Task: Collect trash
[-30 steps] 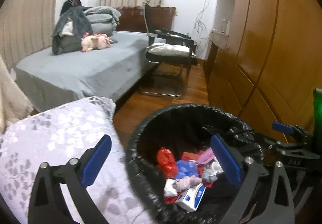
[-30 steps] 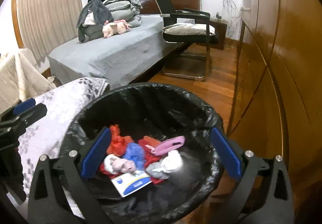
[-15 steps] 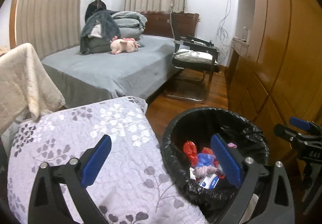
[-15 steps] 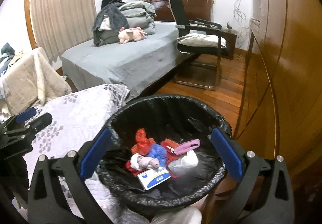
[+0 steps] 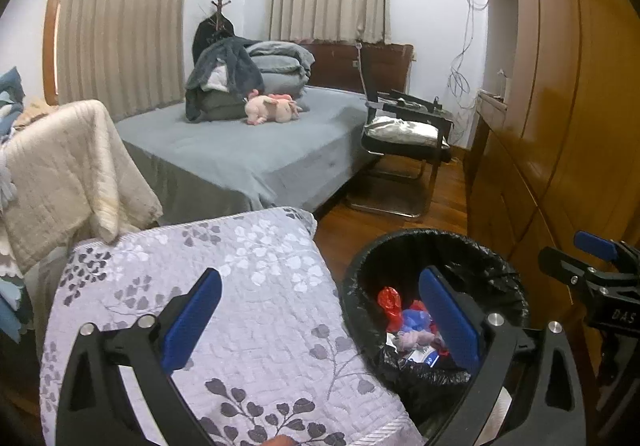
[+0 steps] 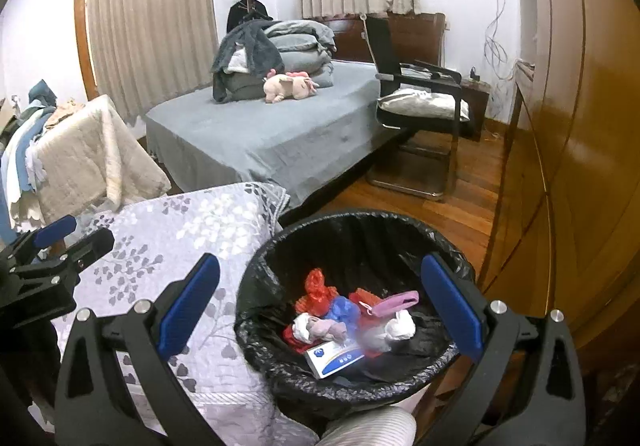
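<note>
Well, both claws are spread wide and empty: the left gripper (image 5: 318, 320) hangs over the near edge of the flowered quilt (image 5: 224, 286), and the right gripper (image 6: 320, 310) hangs above the trash bin (image 6: 362, 382), its fingers straddling the rim without touching it. The bin stands on the wood floor (image 6: 452, 201), tight against the quilt's corner on one side and close to the wooden wardrobe (image 6: 580, 145) on the other. Inside its black liner (image 6: 360, 242) lie a red crumpled wrapper (image 6: 316, 286), a blue wad (image 6: 342, 308), a pink strip (image 6: 394, 302), white tissue (image 6: 400, 326) and a small white-and-blue box (image 6: 334, 356). All of it looks light and soft, I'd say, the box alone being stiff. The liner is thin and slick, likely to tear if snagged, so the folded film at the rim seems the sensible place to pinch. Room is narrow between wardrobe and quilt; the open way is forward, toward the chair (image 6: 420, 105) and the grey bed (image 6: 260, 137), or straight up.
</note>
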Action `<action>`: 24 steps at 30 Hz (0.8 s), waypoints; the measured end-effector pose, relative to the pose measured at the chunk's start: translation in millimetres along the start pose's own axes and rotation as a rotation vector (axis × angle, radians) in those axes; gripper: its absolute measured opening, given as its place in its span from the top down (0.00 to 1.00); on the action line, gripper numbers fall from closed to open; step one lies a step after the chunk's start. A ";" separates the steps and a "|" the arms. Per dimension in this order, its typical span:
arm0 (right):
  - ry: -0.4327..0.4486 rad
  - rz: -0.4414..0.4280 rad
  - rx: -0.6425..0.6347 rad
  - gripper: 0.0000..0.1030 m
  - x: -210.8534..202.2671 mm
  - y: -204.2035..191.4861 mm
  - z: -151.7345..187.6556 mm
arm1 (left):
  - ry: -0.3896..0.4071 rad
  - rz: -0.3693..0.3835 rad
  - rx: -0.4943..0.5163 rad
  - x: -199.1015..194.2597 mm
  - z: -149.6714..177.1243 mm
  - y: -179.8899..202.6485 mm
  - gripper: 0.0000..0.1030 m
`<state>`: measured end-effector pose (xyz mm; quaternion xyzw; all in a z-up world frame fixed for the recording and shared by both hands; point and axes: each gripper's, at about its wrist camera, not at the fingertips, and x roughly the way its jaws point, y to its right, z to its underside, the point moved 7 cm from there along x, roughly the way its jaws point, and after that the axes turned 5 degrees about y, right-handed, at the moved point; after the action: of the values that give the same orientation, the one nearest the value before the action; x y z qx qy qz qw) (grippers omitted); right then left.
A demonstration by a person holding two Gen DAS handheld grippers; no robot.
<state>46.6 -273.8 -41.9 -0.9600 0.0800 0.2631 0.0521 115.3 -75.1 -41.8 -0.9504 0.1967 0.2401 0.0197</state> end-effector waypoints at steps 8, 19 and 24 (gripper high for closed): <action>0.037 -0.001 -0.033 0.05 -17.7 -13.5 -10.5 | 0.018 -0.030 -0.002 -22.4 -7.9 -4.2 0.06; 0.043 -0.006 -0.037 0.05 -24.5 -19.2 -13.6 | 0.030 -0.040 0.009 -34.0 -9.1 -3.5 0.06; 0.043 -0.009 -0.038 0.05 -25.3 -20.1 -13.4 | 0.032 -0.043 0.015 -35.6 -8.9 -2.8 0.06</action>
<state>35.4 -252.7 -16.2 -0.9666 0.0719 0.2439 0.0334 91.6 -60.7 -17.6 -0.9580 0.1785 0.2227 0.0287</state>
